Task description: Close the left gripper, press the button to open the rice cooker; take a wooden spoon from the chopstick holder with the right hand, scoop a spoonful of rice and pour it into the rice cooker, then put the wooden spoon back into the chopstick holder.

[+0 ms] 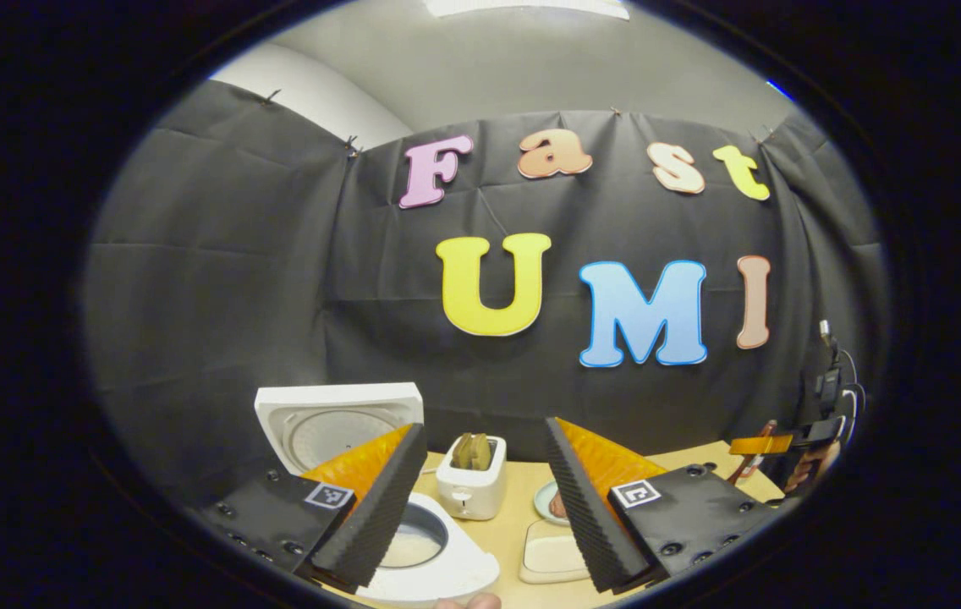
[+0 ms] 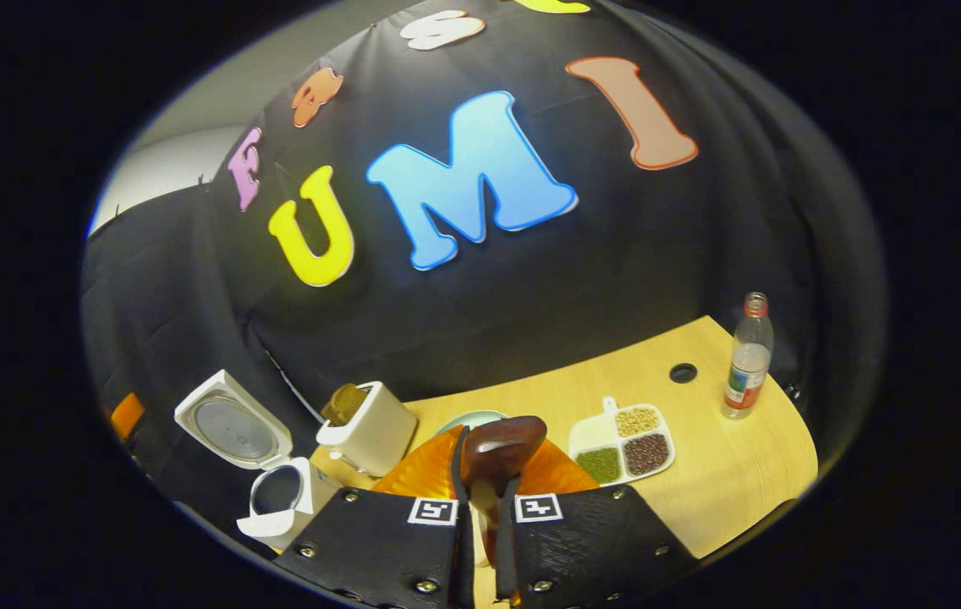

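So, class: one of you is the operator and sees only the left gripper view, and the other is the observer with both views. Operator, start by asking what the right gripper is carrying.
Operator: What is the right gripper carrying?
Observer: The right gripper is shut on the wooden spoon, with its bowl sticking out past the fingers.
Operator: Where are the grains?
Observer: In a divided dish just right of the spoon in the right gripper view, sorted by compartment.
Operator: Anything near it?
Observer: A bottle stands upright beyond the dish, to its right.
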The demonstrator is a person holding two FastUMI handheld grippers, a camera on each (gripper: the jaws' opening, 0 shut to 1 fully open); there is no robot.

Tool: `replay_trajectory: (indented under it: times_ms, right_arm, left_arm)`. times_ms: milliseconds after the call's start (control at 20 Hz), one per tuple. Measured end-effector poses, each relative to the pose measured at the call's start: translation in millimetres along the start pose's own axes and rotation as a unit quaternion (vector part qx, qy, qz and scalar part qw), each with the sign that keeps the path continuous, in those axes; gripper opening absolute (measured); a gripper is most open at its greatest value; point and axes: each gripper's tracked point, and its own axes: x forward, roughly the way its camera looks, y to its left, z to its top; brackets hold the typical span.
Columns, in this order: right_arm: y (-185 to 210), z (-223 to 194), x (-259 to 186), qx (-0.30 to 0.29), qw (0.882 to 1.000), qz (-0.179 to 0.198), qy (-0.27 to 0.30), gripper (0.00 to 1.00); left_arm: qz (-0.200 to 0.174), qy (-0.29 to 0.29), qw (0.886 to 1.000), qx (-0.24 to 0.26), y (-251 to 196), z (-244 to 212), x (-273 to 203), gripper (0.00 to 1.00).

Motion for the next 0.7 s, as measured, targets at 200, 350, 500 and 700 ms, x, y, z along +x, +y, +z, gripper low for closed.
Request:
replay_trajectory:
  times_ms: [200,350,500,700]
  right_arm:
    - [52,-19,30,-0.016,0.998,0.06,0.018,0.1]
    - [67,-51,52,-0.038,0.995,0.072,0.054,0.1]
    - [68,-80,69,-0.066,0.993,0.061,0.077,0.1]
    - [61,-117,94,-0.093,0.989,0.034,0.107,0.1]
  left_arm:
    - [-0.006,0.0,1.0,0.004,2,3,-11,0.95]
    - [-0.004,-0.005,1.0,0.021,12,10,-21,0.96]
    - [-0.002,-0.012,1.0,0.021,19,18,-27,0.99]
    - [-0.003,-0.007,1.0,0.015,22,15,-34,0.97]
